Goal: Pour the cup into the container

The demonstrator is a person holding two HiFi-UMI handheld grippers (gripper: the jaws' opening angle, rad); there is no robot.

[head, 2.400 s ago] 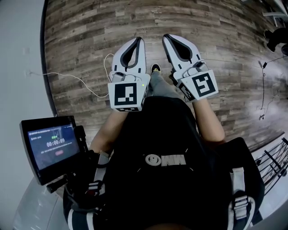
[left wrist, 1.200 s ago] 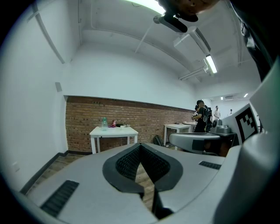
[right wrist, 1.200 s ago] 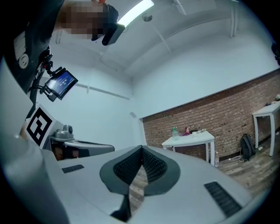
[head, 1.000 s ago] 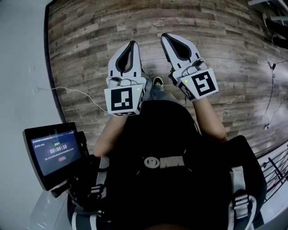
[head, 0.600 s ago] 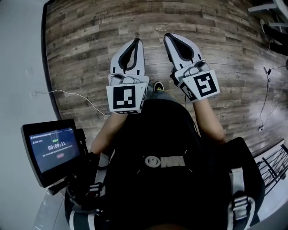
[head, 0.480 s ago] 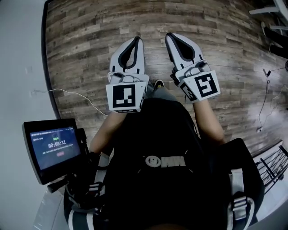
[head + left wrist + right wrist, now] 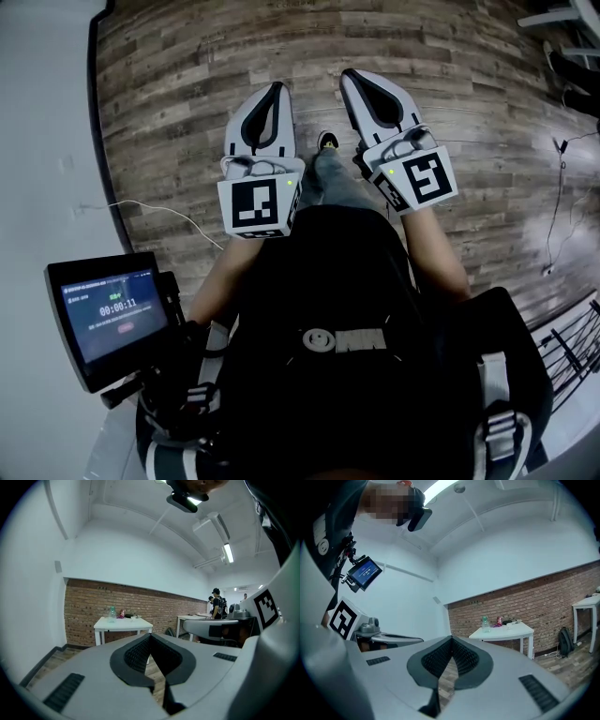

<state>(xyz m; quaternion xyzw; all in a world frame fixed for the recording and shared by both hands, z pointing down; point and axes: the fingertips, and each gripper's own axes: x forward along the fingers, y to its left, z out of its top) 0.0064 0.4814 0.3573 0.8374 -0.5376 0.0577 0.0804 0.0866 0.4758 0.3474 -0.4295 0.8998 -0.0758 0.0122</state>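
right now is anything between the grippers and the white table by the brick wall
Nothing visible. Only wood floor lies between the left gripper, the right gripper and the white table. What's on it is too small to tell.

Person in black, white grippers
A black top (image 7: 323, 272), grey-buckled harness straps (image 7: 495, 398); left gripper (image 7: 274, 91) and right gripper (image 7: 351, 77) white-shelled, black-padded, each with a black-and-white marker cube (image 7: 258, 206).

Dim head view; bright ceiling lights (image 7: 228, 552) overhead; strong fisheye bending and dark corners.
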